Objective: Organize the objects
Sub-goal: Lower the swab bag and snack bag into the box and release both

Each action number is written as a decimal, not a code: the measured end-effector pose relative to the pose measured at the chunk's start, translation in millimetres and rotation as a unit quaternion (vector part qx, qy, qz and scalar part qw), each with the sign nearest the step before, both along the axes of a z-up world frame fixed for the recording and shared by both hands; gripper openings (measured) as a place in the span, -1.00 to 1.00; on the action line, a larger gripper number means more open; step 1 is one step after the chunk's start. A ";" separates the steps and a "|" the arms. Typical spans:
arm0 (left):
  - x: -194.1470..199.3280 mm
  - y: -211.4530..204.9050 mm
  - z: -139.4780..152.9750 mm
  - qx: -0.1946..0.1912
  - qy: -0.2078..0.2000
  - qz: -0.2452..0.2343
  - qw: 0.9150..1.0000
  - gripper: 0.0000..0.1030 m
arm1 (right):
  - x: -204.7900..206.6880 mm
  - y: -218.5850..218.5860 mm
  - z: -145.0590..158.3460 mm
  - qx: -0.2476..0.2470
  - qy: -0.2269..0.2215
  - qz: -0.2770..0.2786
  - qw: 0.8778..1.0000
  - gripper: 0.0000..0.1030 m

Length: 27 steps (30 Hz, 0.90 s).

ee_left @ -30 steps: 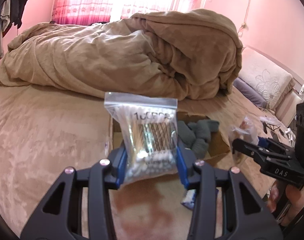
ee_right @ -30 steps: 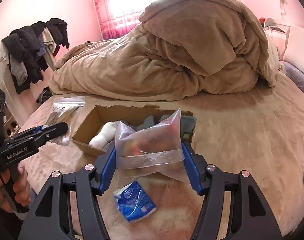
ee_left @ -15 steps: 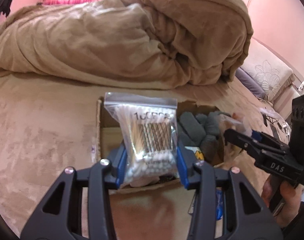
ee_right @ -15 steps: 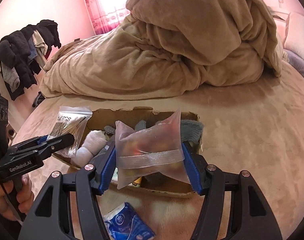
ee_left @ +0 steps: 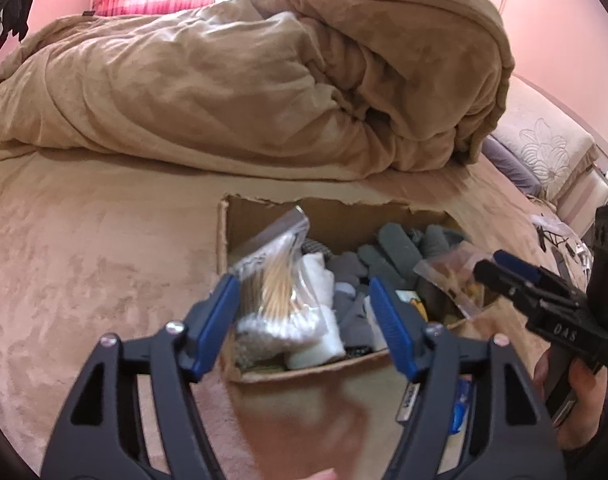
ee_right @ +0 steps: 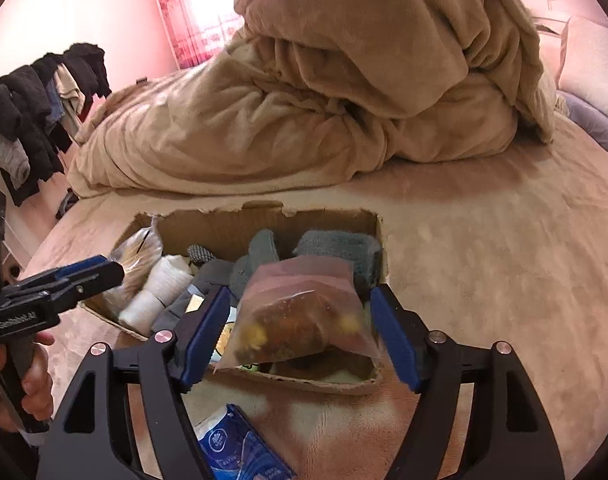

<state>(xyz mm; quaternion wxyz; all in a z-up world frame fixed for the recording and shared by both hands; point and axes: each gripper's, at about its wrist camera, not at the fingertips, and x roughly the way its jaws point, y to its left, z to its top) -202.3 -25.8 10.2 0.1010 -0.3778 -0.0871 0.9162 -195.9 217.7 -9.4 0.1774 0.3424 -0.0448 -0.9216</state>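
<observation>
Only the right wrist view shows the blue packet (ee_right: 240, 446) before the cardboard box (ee_right: 208, 222). Over it, both grippers' fingers (ee_left: 218, 322) (ee_right: 396, 340) spread wide; cotton-swab bag (ee_left: 280, 292) and snack bag (ee_right: 304, 316) lie loose.

Both wrist views look down closely (from opposite sides); cardboard box (ee_left: 336, 216) (ee_right: 264, 222) shared.

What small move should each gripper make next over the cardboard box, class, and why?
Probably draw both back. The left gripper and right gripper are open, and the swab bag and snack bag already lie loose in the cardboard box. The blue tissue pack remains outside.
</observation>
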 end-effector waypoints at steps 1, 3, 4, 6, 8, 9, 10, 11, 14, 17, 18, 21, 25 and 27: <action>2.9 -0.9 3.1 -0.012 0.009 0.005 1.000 0.38 | 0.4 2.6 1.5 0.001 0.005 -0.005 1.000 0.48; 4.5 -4.5 5.9 -0.025 0.018 0.018 0.999 0.44 | 0.7 13.8 2.5 -0.006 0.009 -0.017 1.000 0.48; 5.0 -7.3 5.6 -0.021 0.017 0.022 0.999 0.44 | -1.2 18.5 1.5 -0.007 0.006 -0.024 1.000 0.49; 6.0 -12.2 2.9 -0.017 0.012 0.028 0.999 0.45 | -8.7 26.8 -6.4 -0.004 -0.009 -0.038 0.999 0.51; 6.5 -12.3 0.4 -0.022 0.010 0.029 0.999 0.45 | -15.4 29.2 -17.5 0.011 -0.030 -0.049 0.998 0.51; 7.0 -11.3 -1.2 -0.024 0.009 0.028 0.999 0.45 | -16.7 29.0 -22.0 0.017 -0.036 -0.049 0.998 0.51; 7.1 -10.3 -1.8 -0.024 0.008 0.027 0.999 0.45 | -19.1 27.6 -28.4 0.030 -0.045 -0.051 0.997 0.51; 8.5 -9.5 -1.6 -0.024 0.009 0.027 0.999 0.45 | -21.2 26.6 -34.5 0.035 -0.055 -0.051 0.997 0.51; 14.5 -6.9 1.7 -0.028 0.016 0.024 0.999 0.45 | -20.4 30.3 -34.5 0.025 -0.057 -0.053 0.997 0.51; 24.0 -7.7 7.4 -0.024 0.022 0.025 0.999 0.45 | -8.9 32.3 -22.9 0.026 -0.036 -0.054 0.998 0.51; 29.2 -7.7 10.2 -0.024 0.024 0.027 0.999 0.45 | -4.1 33.5 -18.3 0.021 -0.032 -0.053 0.998 0.51; 48.3 -6.8 19.0 -0.026 0.038 0.029 0.999 0.47 | 17.7 33.7 -1.1 0.016 -0.013 -0.047 0.999 0.51; 73.4 -3.9 25.9 -0.027 0.048 0.034 0.998 0.55 | 46.3 29.4 15.3 0.015 0.002 -0.037 0.999 0.51; 86.3 -1.7 27.2 -0.024 0.049 0.029 0.998 0.55 | 61.2 26.4 21.1 0.016 0.004 -0.030 0.999 0.51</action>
